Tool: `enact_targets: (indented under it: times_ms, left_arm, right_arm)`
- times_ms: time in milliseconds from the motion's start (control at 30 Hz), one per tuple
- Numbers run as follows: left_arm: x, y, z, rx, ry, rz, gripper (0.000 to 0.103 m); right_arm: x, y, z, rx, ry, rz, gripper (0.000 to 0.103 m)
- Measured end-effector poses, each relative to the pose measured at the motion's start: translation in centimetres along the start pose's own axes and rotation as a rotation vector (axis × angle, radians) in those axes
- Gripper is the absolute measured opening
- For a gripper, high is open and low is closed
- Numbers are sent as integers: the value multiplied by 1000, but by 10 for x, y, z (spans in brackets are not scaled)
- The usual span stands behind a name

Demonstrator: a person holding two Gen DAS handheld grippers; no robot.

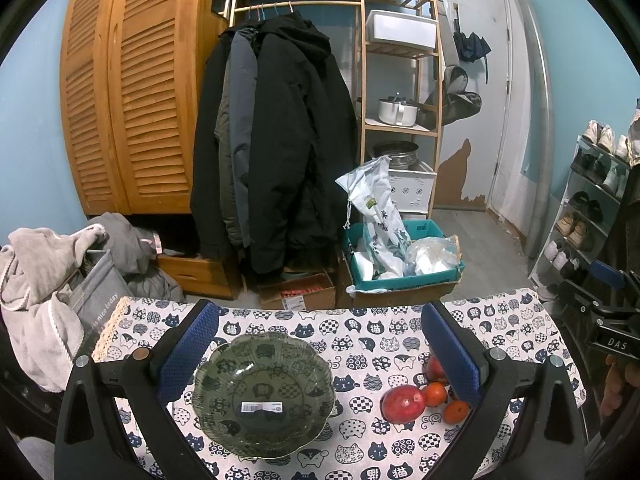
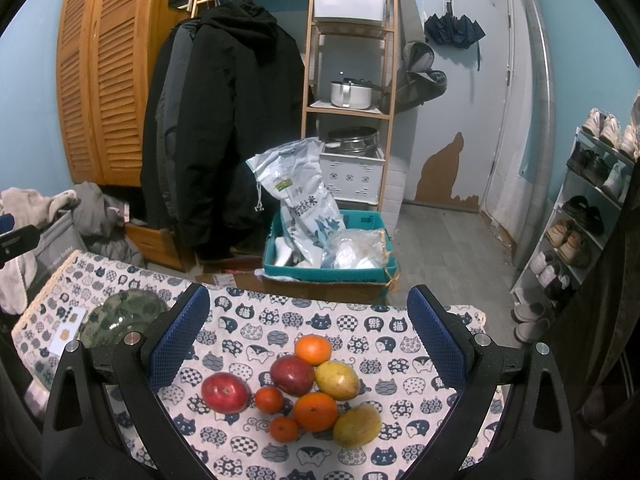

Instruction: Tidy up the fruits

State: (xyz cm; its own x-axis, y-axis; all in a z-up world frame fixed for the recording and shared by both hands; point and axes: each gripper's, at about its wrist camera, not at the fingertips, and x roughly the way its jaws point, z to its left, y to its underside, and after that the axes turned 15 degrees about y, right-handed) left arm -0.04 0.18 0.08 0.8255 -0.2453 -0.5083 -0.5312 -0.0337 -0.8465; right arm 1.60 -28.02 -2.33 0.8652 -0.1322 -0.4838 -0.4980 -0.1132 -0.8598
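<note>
The left tool (image 1: 320,354) hangs above the bench (image 1: 500,316), tilted down toward it, its 2 blue-padded fingers (image 1: 188,350) spread wide and gripping nothing. Between those fingers, resting on the cat-print cloth (image 1: 360,320), sits a green glass bowl (image 1: 262,396) with a white barcode sticker (image 1: 262,407) at its bottom; the bowl holds no fruit. The right tool (image 2: 308,338) is posed the same way, angled down over the bench with its fingers (image 2: 178,344) wide apart and nothing between the pads. Below it the fruit lies in a tight cluster on the cloth: 2 red apples (image 2: 224,393), 1 touching a small orange (image 2: 269,399), 2 larger oranges (image 2: 315,411), another small orange (image 2: 284,429) nearest the camera, and 2 yellow mangoes (image 2: 337,380), all touching or just beside each other. From the right wrist view the bowl lies well to the left of the cluster, partly hidden by the left-hand finger. In the left wrist view, part of a hand (image 1: 618,384) shows at the right edge beside a black handle (image 1: 600,312). Beyond the bench stand black coats (image 1: 280,140) on a rail, a wooden shelf (image 1: 400,92) and a shoe rack (image 1: 588,200).
</note>
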Motion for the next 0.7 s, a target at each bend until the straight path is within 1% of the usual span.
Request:
enact_targets:
  times_ms: [700]
  left_arm:
    - [0, 1, -1, 2, -1, -1, 102]
  right_arm:
    - [0, 0, 0, 0, 0, 0, 97]
